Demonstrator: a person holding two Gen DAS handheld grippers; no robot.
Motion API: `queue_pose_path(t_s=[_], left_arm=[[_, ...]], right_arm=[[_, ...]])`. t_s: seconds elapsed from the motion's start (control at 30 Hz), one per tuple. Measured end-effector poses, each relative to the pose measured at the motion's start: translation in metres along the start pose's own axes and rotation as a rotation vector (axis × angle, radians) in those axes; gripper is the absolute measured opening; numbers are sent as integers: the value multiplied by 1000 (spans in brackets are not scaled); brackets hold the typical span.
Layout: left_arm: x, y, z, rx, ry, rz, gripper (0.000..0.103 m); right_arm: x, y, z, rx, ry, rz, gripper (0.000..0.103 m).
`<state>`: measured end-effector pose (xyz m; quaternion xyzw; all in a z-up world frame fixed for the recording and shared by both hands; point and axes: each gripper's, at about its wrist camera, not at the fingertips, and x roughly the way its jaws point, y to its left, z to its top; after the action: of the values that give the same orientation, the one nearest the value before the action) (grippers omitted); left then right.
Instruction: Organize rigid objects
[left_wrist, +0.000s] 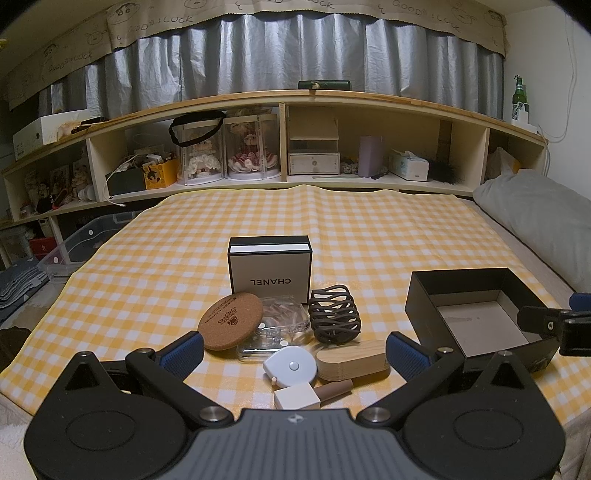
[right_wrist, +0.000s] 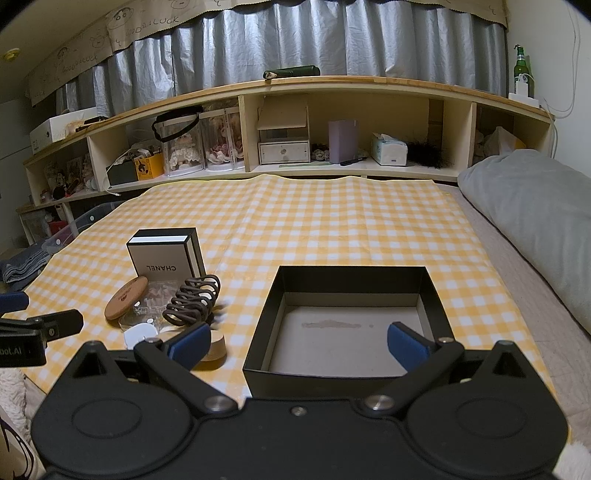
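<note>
1. Rigid objects sit clustered on the yellow checked cloth (left_wrist: 332, 229): cork coaster (left_wrist: 231, 320), clear plastic case (left_wrist: 280, 325), brown wire holder (left_wrist: 334, 314), white tape measure (left_wrist: 291, 365), wooden block (left_wrist: 354, 360), white cube (left_wrist: 297, 396), Chanel box (left_wrist: 269, 267).
2. Black open box (right_wrist: 343, 325), empty, lies right of the pile, apart from it.
3. Left gripper (left_wrist: 295, 349): jaws spread wide, holding nothing, bracketing the tape measure and block.
4. Right gripper (right_wrist: 299, 341): jaws apart, empty, above the box's near wall.
5. Risk: items overlap; closing on one may drag neighbours. Coaster leans on the case and could slide.
</note>
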<state>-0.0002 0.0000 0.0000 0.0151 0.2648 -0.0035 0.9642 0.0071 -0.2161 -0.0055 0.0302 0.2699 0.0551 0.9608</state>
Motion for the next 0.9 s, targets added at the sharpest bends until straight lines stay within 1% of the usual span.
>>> queue_pose_path(t_s=[0.63, 0.83, 0.9], left_arm=[[0, 0, 0, 0, 0, 1, 103], [0, -1, 7, -4, -19, 5, 103], [-1, -2, 8, -5, -28, 10, 103]], right_arm=[[-1, 0, 1, -2, 0, -3, 103], [-2, 0, -1, -4, -17, -2, 103], [-4, -2, 5, -2, -27, -8, 103]])
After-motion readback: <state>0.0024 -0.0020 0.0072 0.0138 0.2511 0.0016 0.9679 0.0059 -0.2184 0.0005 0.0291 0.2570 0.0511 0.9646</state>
